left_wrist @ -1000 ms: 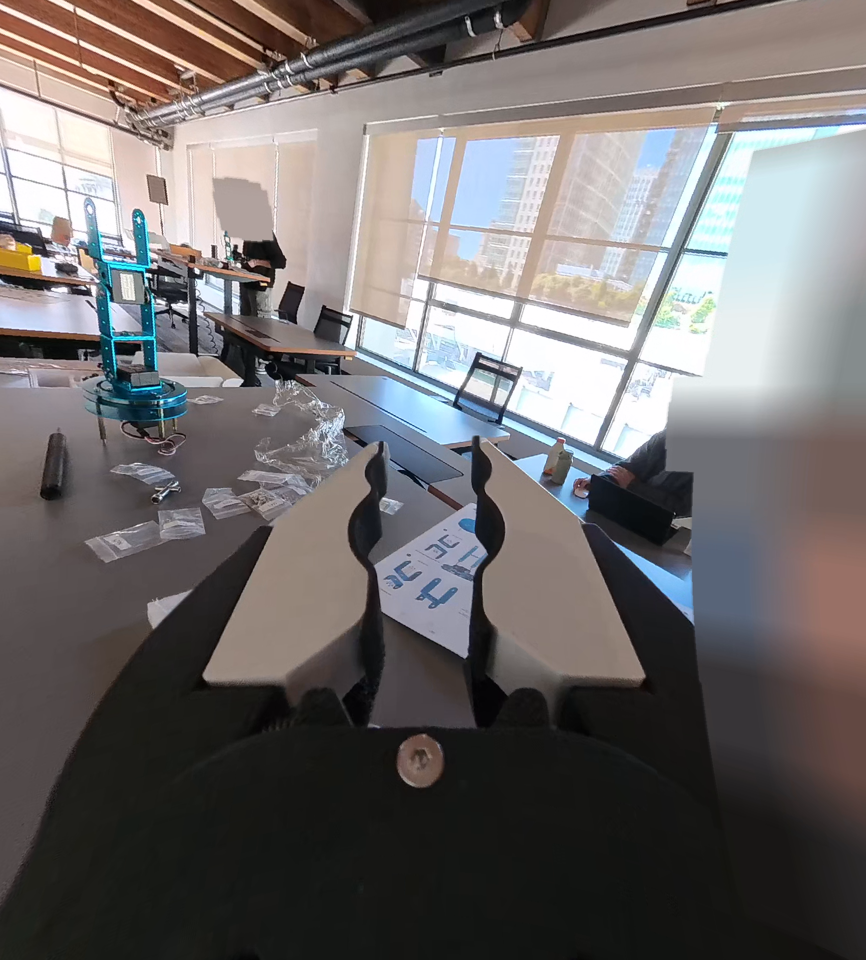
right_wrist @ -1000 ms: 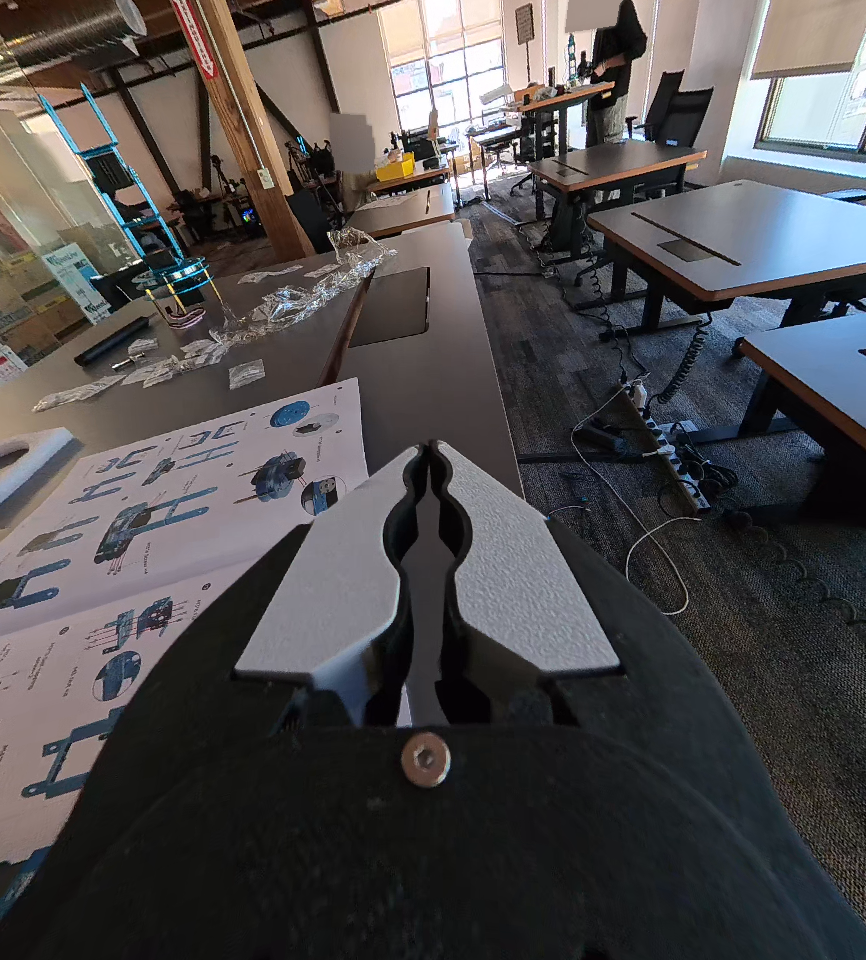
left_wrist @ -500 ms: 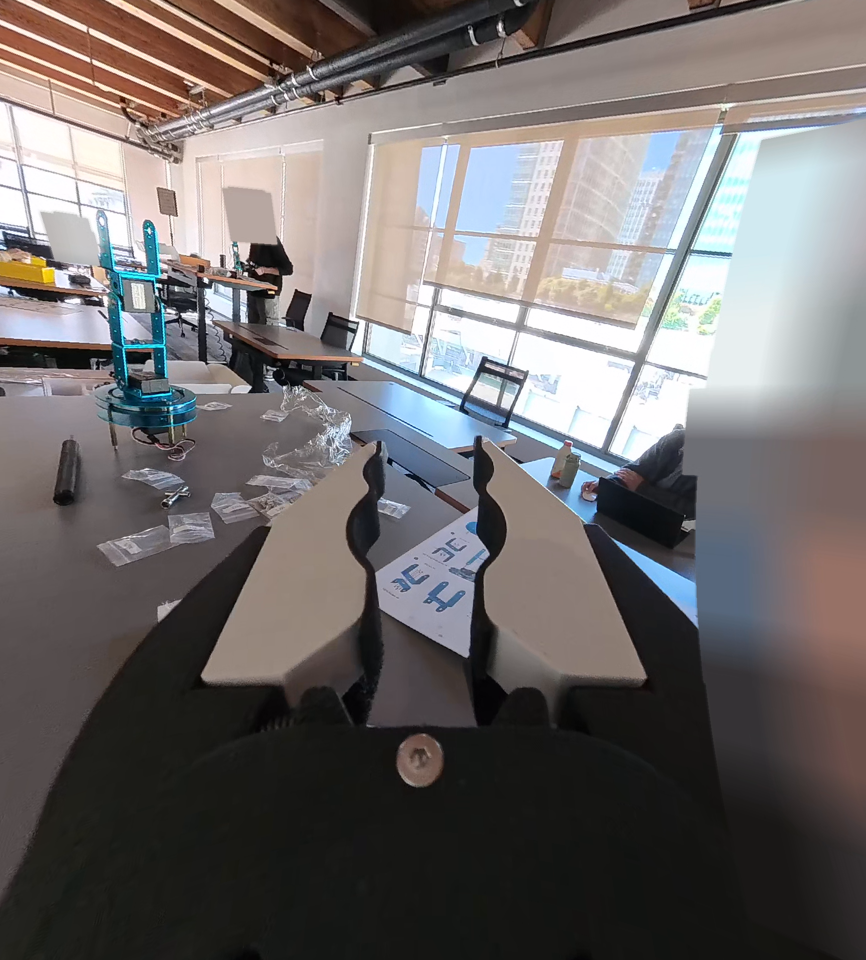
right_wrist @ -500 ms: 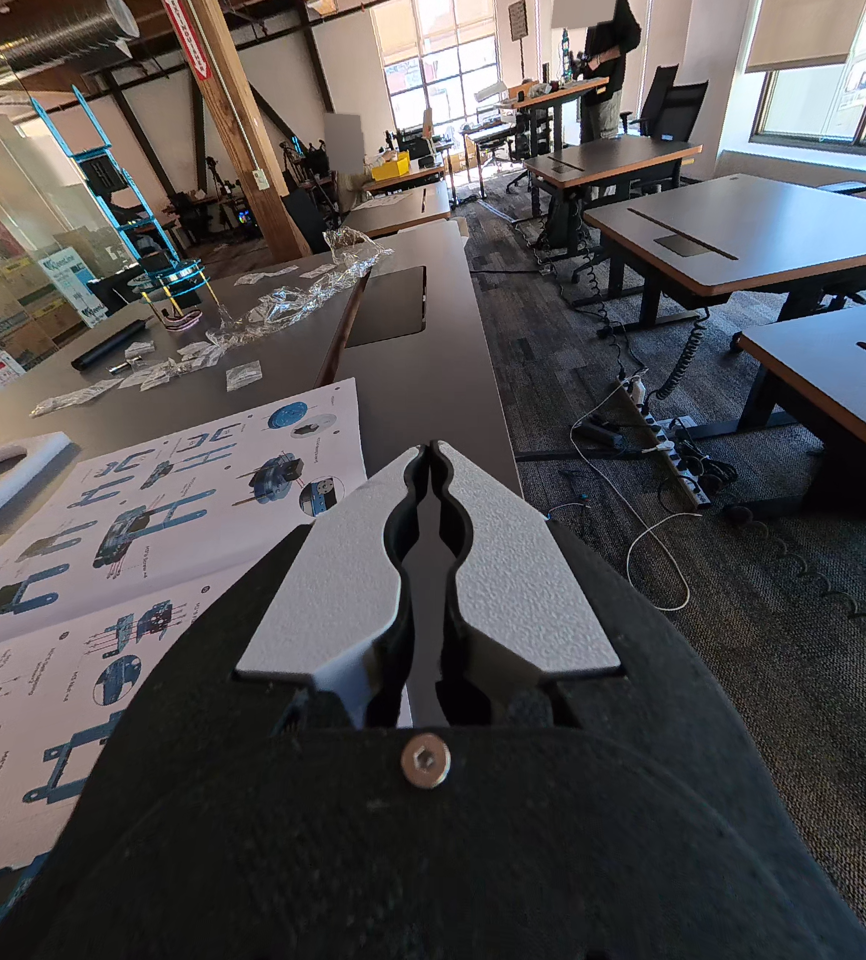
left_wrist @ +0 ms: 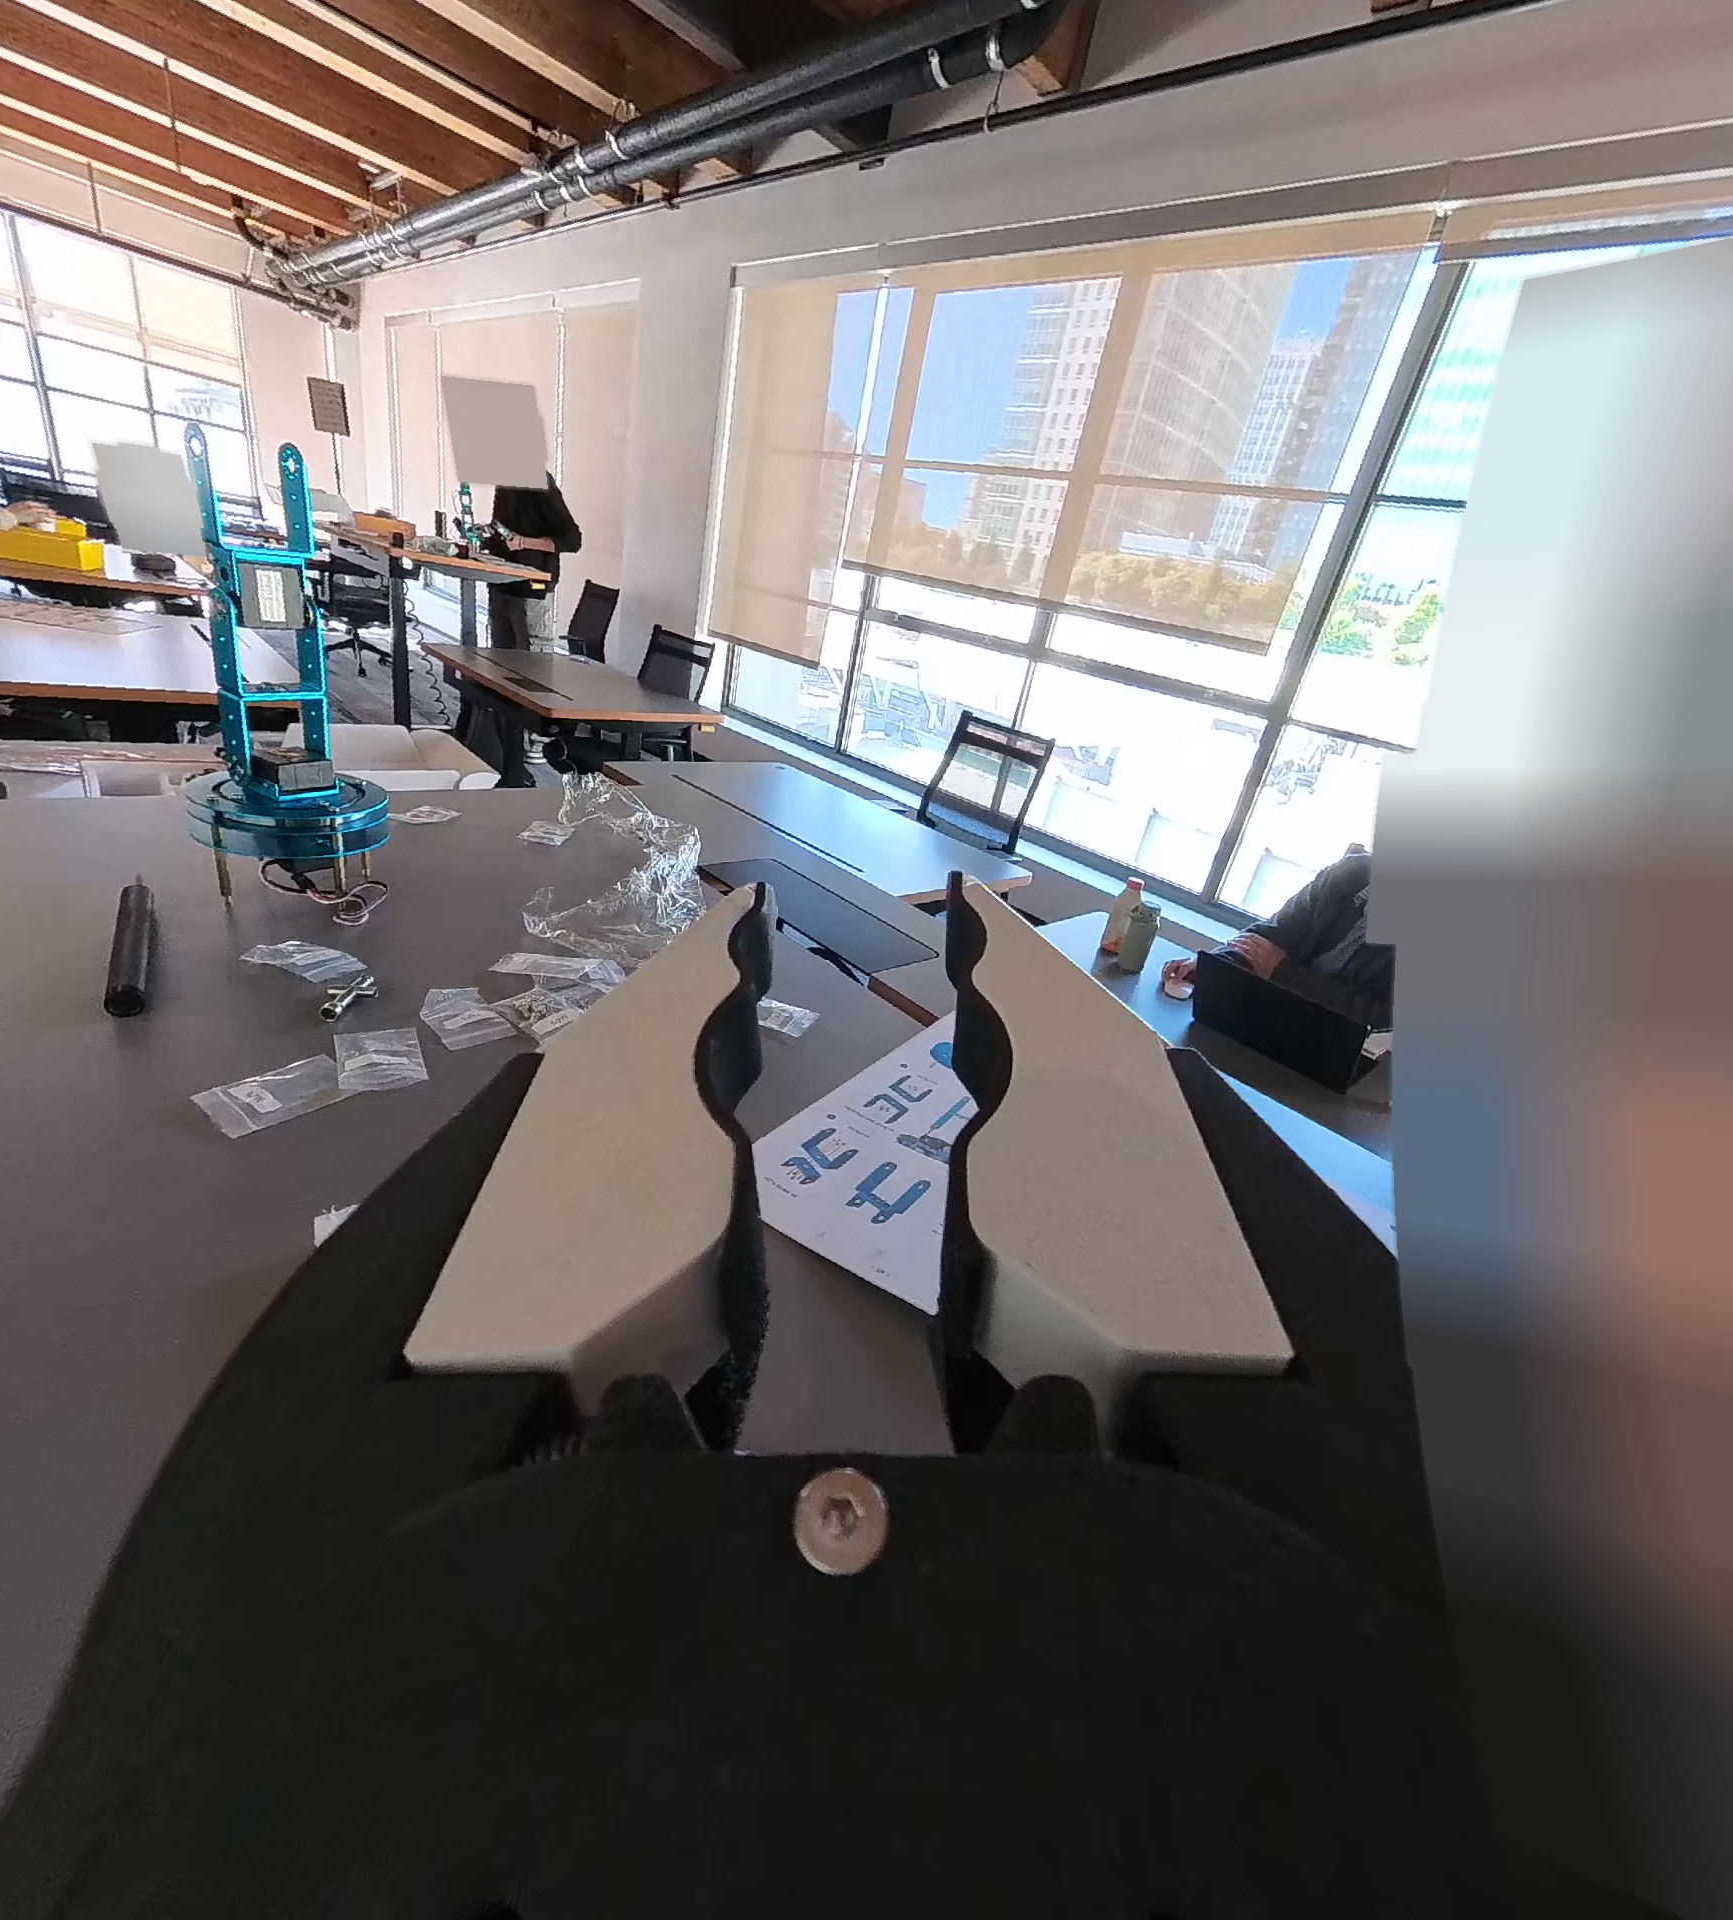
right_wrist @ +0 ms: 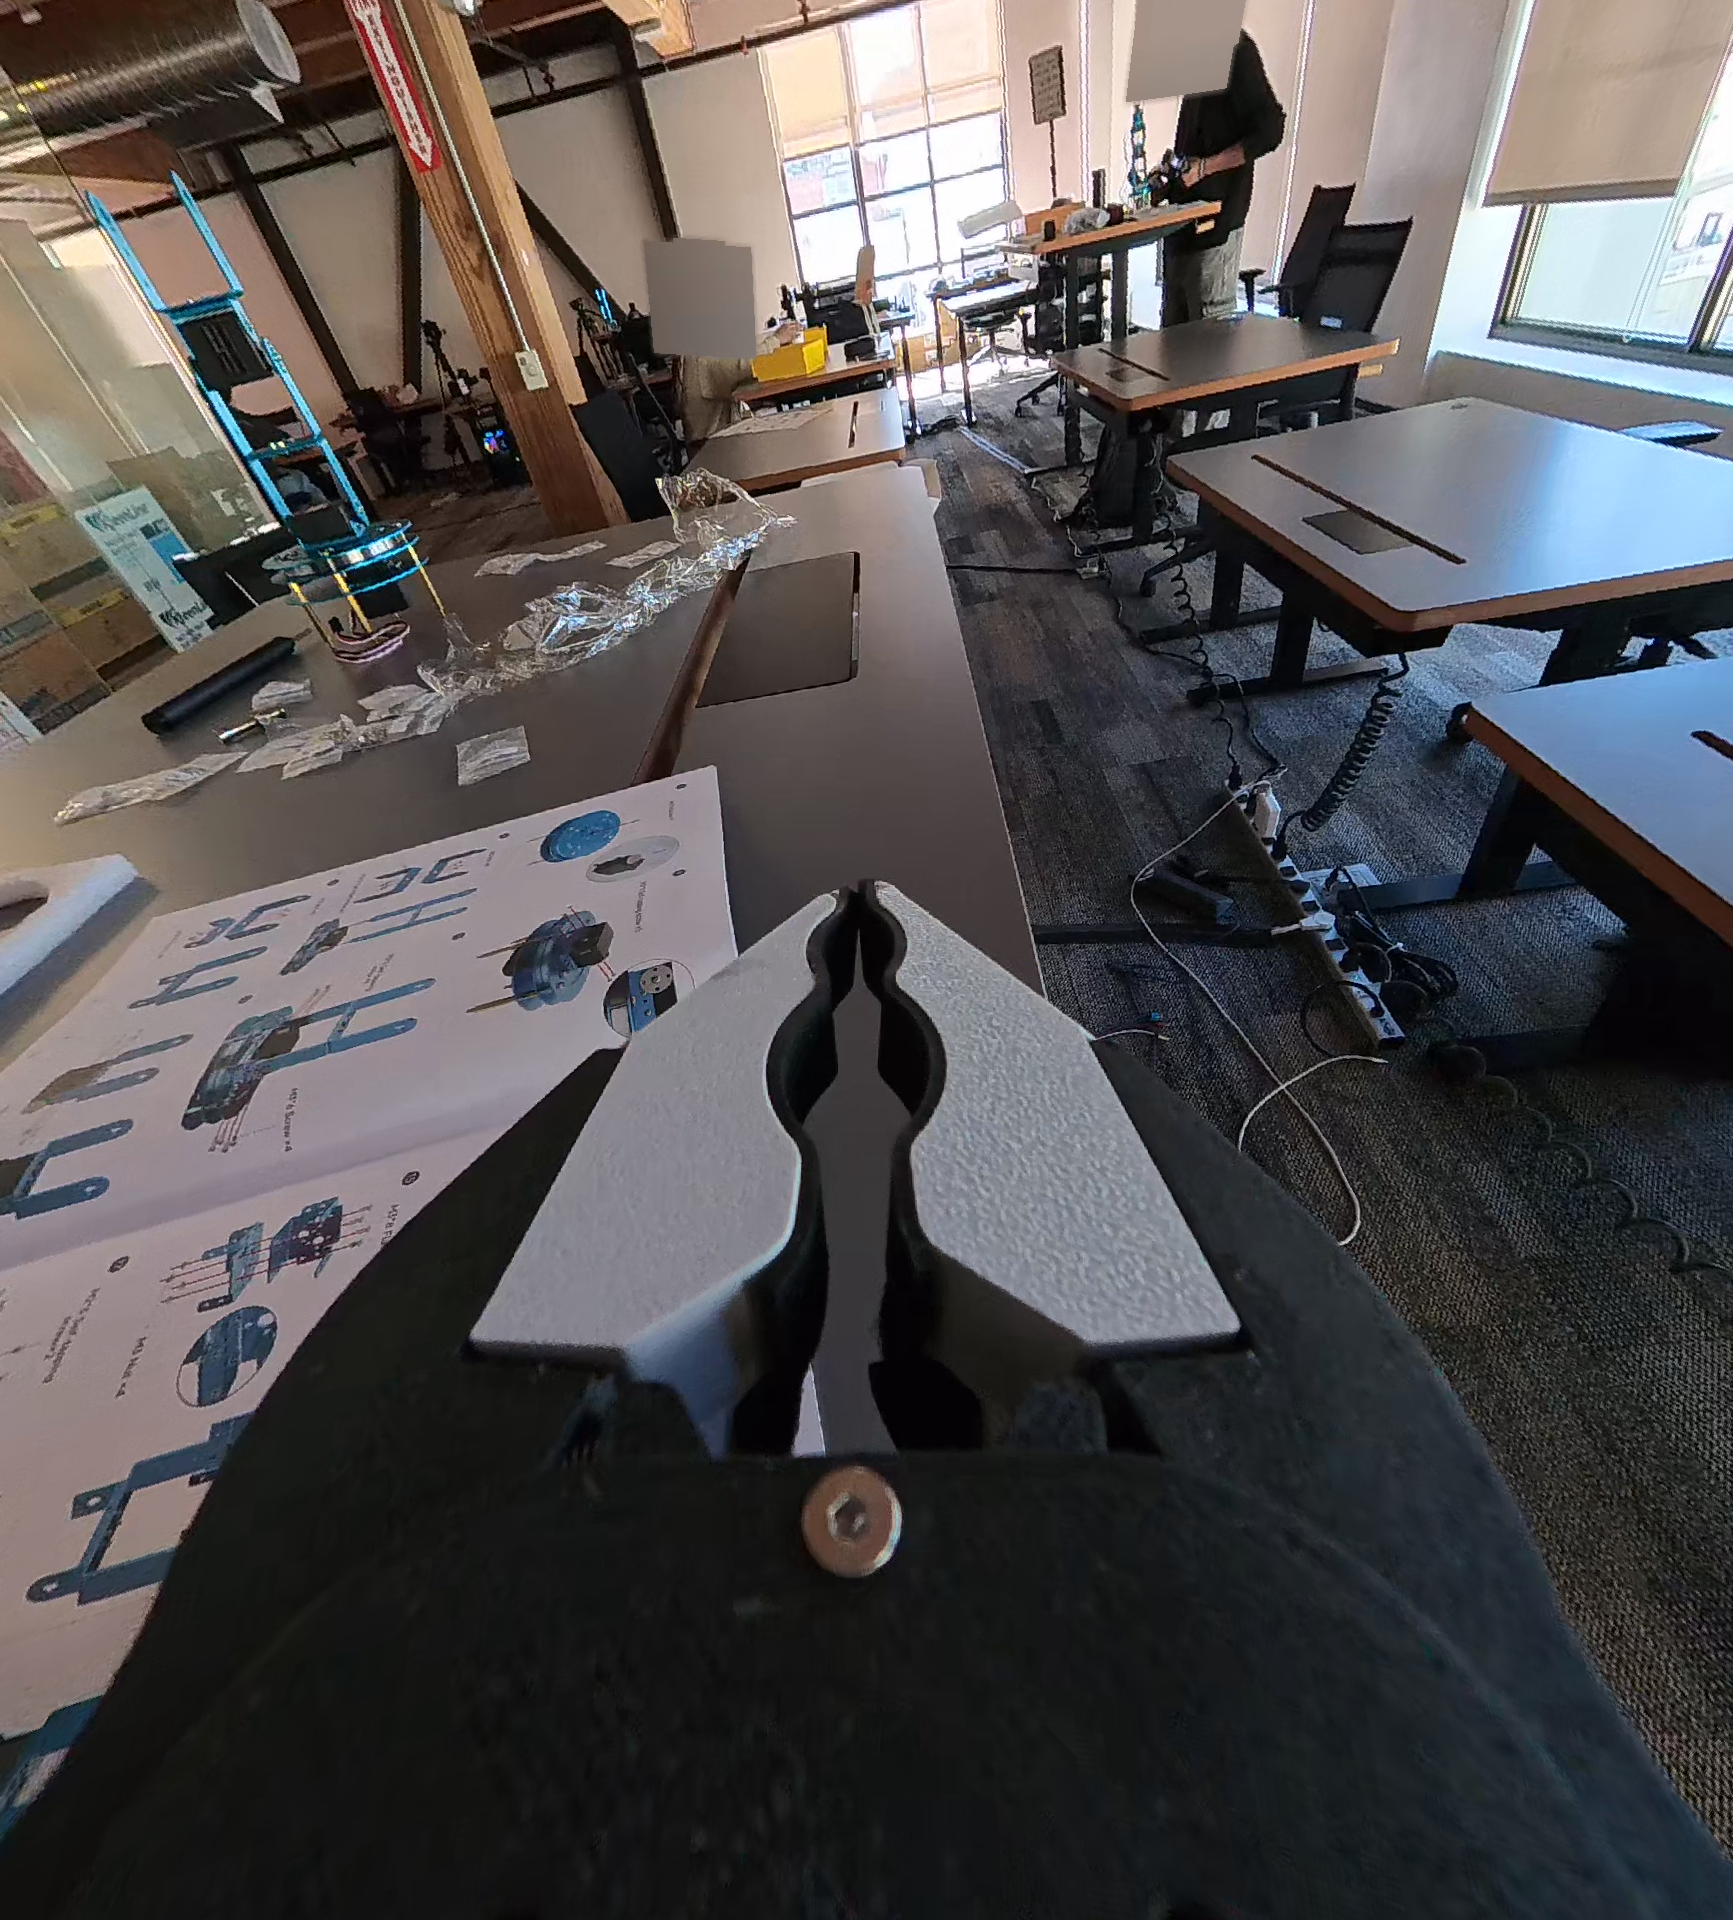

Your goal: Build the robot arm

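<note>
Left tongs [left_wrist: 854, 904] parted and empty above grey counter [left_wrist: 62, 1247], aimed past instruction sheet [left_wrist: 872, 1164]; view swung slightly since a second ago, blue bracket tower [left_wrist: 264, 665] now nearer centre. Right tongs [right_wrist: 860, 894] tips together on nothing, above the counter edge beside the sheet, barely shifted. Black rod [left_wrist: 129, 951], small bags [left_wrist: 379, 1060] and crumpled wrap [left_wrist: 623, 883] untouched, well apart from both.

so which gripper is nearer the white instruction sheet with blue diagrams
Right. The right gripper, shut and empty, hangs over the white instruction sheet with blue diagrams at its right edge. The left gripper, open and empty, sits farther back over the grey table.
</note>
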A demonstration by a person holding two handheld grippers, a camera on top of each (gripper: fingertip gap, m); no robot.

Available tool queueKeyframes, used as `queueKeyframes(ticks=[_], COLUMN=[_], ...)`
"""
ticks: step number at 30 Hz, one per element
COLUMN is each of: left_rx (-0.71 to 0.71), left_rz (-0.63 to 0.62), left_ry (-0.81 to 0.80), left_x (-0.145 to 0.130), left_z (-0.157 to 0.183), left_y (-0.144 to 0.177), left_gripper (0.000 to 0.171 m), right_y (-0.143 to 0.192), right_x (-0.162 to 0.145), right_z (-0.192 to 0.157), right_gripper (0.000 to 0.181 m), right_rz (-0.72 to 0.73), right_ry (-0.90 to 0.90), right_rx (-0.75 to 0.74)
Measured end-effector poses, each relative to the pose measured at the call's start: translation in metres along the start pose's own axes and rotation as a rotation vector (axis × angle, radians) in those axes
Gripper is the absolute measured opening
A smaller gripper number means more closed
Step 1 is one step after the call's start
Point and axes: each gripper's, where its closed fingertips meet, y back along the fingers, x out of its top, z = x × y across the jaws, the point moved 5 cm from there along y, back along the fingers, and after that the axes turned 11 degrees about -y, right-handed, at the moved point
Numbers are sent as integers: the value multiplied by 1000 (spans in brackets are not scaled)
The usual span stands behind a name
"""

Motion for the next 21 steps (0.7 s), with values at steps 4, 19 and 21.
queueKeyframes(ticks=[4, 19, 21], left_rx=[4, -305, -401], left_rz=[-1, -132, -138], left_ry=[-9, 26, 32], left_x=[0, 29, 31], left_z=[0, 40, 53], left_y=[0, 11, 14], left_gripper=[32, 37, 37], right_y=[-1, 12, 20], right_x=[-1, -10, -23], right_z=[0, -95, -135], right_gripper=[0, 11, 22], right_rz=[-3, -104, -135], right_ry=[0, 82, 139], right_rx=[1, 376, 482])
